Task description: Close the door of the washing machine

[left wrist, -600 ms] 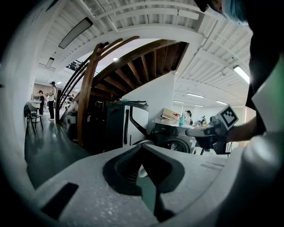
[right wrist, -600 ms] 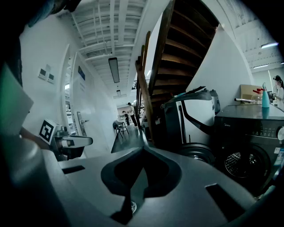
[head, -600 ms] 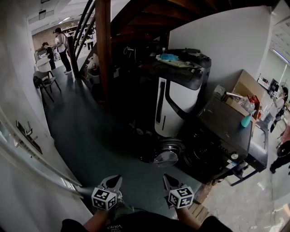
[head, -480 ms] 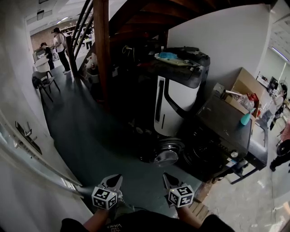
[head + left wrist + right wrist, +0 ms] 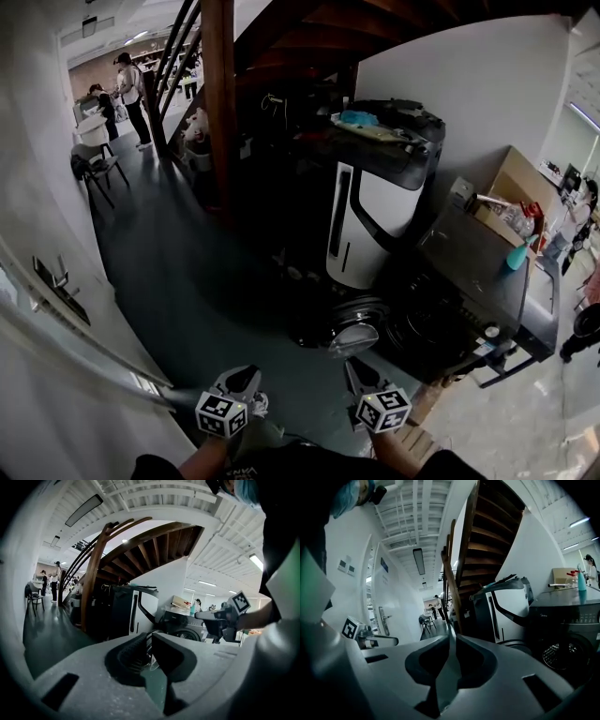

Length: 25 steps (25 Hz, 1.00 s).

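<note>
The dark washing machine (image 5: 473, 291) stands at the right, with its round glass door (image 5: 352, 335) swung open toward the left, low over the floor. In the head view both grippers are at the bottom edge, well short of the machine. My left gripper (image 5: 248, 376) is shut with nothing in it. My right gripper (image 5: 357, 368) is also shut and empty, and the open door lies just beyond its tip. The left gripper view shows its shut jaws (image 5: 150, 641) pointing at the machine (image 5: 185, 631). The right gripper view shows its shut jaws (image 5: 452, 639), with the machine front (image 5: 569, 644) at the right.
A white and black appliance (image 5: 375, 211) with clutter on top stands beside the machine, under a wooden staircase with a post (image 5: 220, 103). A cardboard box (image 5: 514, 183) and a teal bottle (image 5: 517, 253) are at the right. A white door (image 5: 42, 281) is at the left; people (image 5: 127, 82) stand far back.
The whole scene has shifted a little down and to the right in the head view. Both grippers stay shut and side by side, now slightly lower in the frame.
</note>
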Available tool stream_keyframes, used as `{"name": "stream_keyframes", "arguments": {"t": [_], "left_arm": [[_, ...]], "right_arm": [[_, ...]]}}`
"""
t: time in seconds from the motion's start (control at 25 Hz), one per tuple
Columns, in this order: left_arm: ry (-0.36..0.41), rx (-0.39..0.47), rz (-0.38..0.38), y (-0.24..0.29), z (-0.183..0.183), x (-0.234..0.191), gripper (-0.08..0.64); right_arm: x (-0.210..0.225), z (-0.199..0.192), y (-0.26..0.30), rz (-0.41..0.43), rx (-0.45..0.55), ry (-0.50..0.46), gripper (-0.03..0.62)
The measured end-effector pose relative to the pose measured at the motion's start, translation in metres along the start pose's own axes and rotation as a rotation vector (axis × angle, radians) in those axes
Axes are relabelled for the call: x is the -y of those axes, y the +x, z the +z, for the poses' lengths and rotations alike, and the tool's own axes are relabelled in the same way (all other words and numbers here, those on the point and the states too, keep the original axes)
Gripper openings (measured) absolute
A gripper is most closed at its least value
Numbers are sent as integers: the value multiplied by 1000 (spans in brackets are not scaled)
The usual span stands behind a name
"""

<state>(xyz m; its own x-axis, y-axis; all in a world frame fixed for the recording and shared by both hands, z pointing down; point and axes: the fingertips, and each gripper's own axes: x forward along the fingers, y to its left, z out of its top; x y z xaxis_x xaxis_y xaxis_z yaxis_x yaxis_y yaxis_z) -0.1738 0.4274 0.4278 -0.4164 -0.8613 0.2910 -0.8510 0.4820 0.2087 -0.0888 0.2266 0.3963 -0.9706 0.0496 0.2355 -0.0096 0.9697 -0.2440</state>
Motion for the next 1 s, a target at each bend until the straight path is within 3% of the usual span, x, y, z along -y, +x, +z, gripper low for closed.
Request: {"name": "stream_keyframes", "arguments": {"t": [0.12,0.2,0.32,0.52,1.0], "left_arm": [[-27,8,-24,14,4,-15,160],[-30,7,-41,29,10,-27,194],[-32,-8,-84,57,19,-46,236],[-16,-63,-184,105,34,-81,271],[135,-252,-521,238,30,-124,287]], "right_arm": [[5,4,18,-32,13,22,106],[13,7,31,-60,20,33,168],[25,12,48,-111,24,55,202],[42,19,79,-220,17,90,215],[86,2,99,-613,105,271,215]]}}
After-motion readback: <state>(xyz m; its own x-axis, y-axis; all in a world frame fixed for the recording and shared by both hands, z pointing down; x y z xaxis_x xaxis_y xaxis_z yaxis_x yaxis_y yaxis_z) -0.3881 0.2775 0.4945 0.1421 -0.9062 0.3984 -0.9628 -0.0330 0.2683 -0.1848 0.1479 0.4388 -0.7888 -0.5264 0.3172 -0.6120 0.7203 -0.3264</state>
